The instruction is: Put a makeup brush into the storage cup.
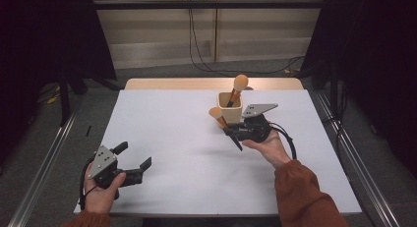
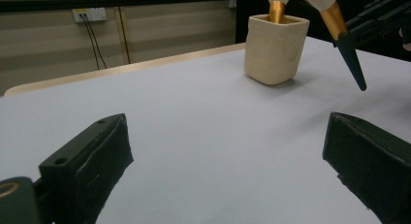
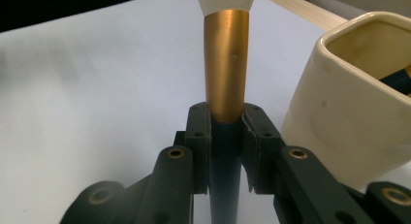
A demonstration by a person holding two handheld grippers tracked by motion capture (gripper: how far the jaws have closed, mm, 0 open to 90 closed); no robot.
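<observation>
A cream square cup (image 1: 230,107) (image 2: 274,48) (image 3: 358,103) stands on the white table at the far middle, with one makeup brush (image 1: 237,87) leaning in it. My right gripper (image 1: 232,130) (image 3: 226,122) is shut on a second makeup brush (image 1: 222,121) (image 3: 226,64) (image 2: 339,30), pinching it where the gold ferrule meets the dark handle. That brush hangs tilted just left of the cup, bristles up, its pointed handle end above the table. My left gripper (image 1: 134,156) (image 2: 228,166) stands open near the table's front left corner, nothing between its jaws.
The white table top (image 1: 196,153) spreads bare between the two hands. A wooden strip (image 1: 211,83) runs along its far edge. Cables (image 1: 196,45) hang down the back wall, and dark curtains stand at both sides.
</observation>
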